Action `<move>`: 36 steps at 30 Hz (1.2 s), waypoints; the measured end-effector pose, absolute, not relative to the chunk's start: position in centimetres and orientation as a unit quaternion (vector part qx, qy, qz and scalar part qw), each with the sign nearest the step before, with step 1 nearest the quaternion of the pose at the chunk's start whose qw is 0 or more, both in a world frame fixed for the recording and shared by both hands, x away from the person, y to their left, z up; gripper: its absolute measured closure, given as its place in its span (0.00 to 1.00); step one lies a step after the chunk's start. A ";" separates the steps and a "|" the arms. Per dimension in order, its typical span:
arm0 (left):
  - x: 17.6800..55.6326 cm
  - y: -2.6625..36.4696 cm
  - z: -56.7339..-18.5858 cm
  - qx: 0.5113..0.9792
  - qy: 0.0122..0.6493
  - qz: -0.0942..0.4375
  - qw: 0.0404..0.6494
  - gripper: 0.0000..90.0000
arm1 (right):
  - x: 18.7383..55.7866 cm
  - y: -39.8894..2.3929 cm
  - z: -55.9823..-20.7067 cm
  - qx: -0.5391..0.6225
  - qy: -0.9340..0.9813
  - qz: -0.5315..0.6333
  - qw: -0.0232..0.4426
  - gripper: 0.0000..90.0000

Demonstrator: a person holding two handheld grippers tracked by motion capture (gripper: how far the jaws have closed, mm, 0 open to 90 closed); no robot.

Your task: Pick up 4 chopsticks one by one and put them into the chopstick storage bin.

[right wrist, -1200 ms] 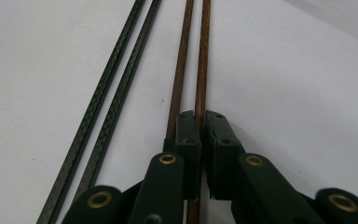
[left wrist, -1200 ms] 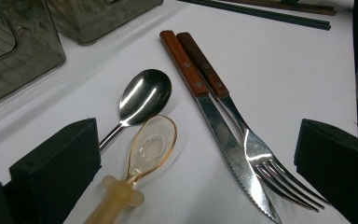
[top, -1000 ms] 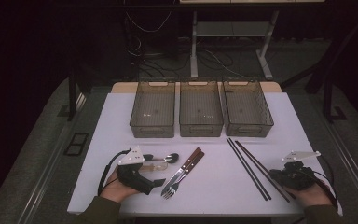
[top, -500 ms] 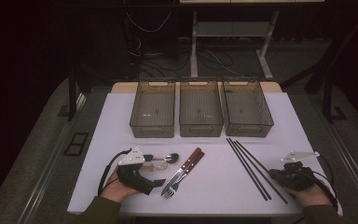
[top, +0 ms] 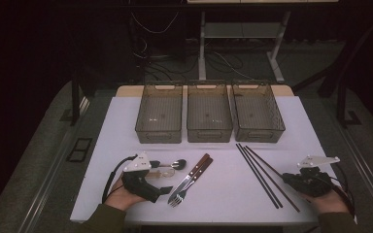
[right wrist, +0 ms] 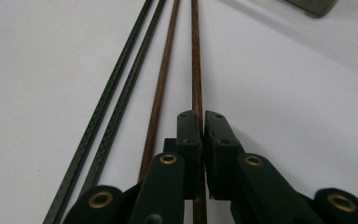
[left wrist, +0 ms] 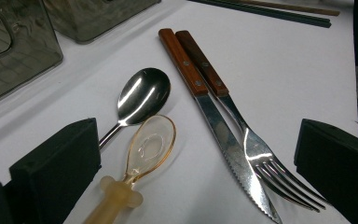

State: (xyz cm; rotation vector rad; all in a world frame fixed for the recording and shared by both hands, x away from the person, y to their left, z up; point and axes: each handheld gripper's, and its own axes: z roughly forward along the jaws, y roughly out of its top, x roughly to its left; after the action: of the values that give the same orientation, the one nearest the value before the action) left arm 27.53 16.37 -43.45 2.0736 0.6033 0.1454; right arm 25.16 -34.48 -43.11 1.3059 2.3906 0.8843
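My right gripper (right wrist: 203, 116) (top: 286, 178) lies low at the table's right front, shut on the near end of one brown chopstick (right wrist: 196, 65). The second brown chopstick (right wrist: 161, 93) lies just left of it, and a black pair (right wrist: 114, 107) (top: 257, 174) lies further left. My left gripper (left wrist: 196, 154) (top: 161, 177) rests at the left front, open wide. Ahead of its jaws lie a metal spoon (left wrist: 142, 95) (top: 177, 164), an amber plastic spoon (left wrist: 149, 140), a wood-handled knife (left wrist: 186, 70) (top: 194, 172) and a matching fork (left wrist: 261, 163) (top: 177, 198). Nothing is gripped by the left jaws.
Three empty smoky plastic bins (top: 159, 128) (top: 209, 130) (top: 258, 128) stand side by side at the back of the white tabletop (top: 223, 194). A hand holds each gripper at the near edge. Dark floor, cables and a stand lie beyond the table.
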 end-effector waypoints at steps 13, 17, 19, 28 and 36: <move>27.6 16.4 -43.4 0.847 0.245 0.059 0.469 0.00 | 24.8 -36.0 -41.8 0.452 0.806 0.347 0.160 0.95; 27.6 16.4 -43.4 0.846 0.245 0.059 0.469 0.00 | 24.6 -36.2 -41.3 0.440 0.801 0.375 0.157 0.95; 27.5 16.4 -43.4 0.846 0.246 0.059 0.470 0.00 | 24.6 -36.4 -41.2 0.440 0.796 0.384 0.159 0.95; 27.6 16.4 -43.5 0.846 0.246 0.059 0.470 0.00 | 24.5 -36.8 -40.4 0.432 0.787 0.415 0.148 0.95; 27.5 16.4 -43.5 0.846 0.246 0.059 0.470 0.00 | 24.4 -36.3 -39.5 0.409 0.786 0.445 0.133 0.95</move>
State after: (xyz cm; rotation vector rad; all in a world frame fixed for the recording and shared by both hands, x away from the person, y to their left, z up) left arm 27.54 16.37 -43.45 2.0731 0.6025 0.1442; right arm 24.43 -36.34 -39.47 1.1863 2.2800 1.2898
